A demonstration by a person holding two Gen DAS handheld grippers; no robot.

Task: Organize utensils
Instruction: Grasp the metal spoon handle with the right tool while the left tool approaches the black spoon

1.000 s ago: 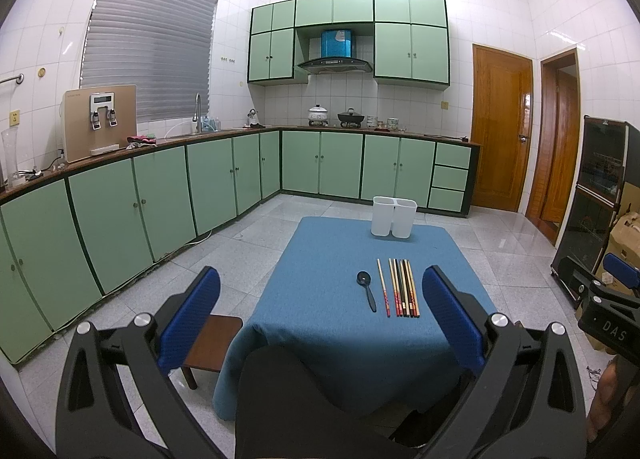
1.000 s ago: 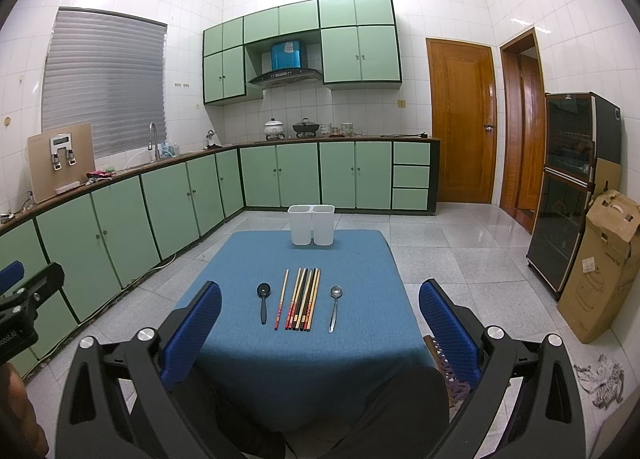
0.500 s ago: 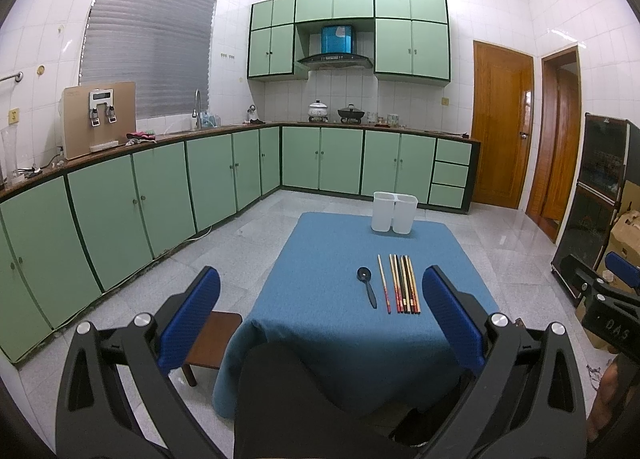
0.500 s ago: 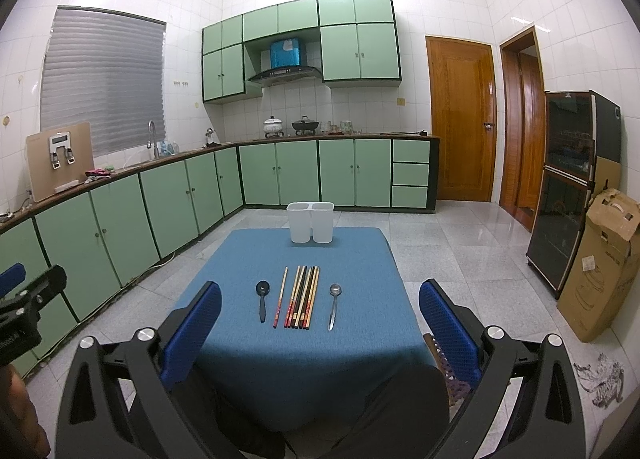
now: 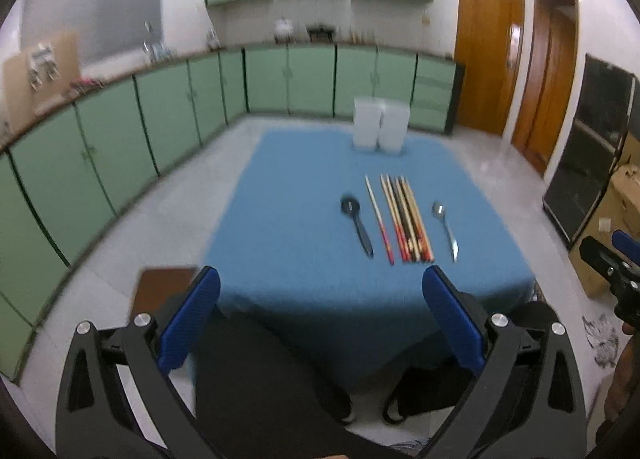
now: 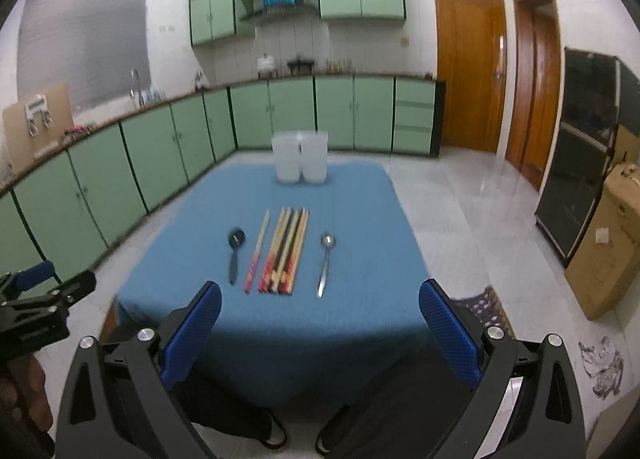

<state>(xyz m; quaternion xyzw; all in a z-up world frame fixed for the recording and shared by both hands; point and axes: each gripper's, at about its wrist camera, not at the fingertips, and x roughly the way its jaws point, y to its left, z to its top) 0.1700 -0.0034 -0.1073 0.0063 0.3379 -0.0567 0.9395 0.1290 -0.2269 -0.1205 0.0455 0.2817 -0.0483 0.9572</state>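
Observation:
On the blue-clothed table lie a black spoon, a row of several chopsticks and a metal spoon. A white two-compartment holder stands at the table's far edge. My left gripper is open and empty, in front of the table's near edge. My right gripper is open and empty, also short of the near edge.
Green cabinets run along the left and back walls. A brown stool stands left of the table. A cardboard box and a dark cabinet stand at the right. Wooden doors are behind.
Both grippers have moved forward and tipped down towards the table; the utensils now appear larger and closer. The view is blurred from motion. Both stay open.

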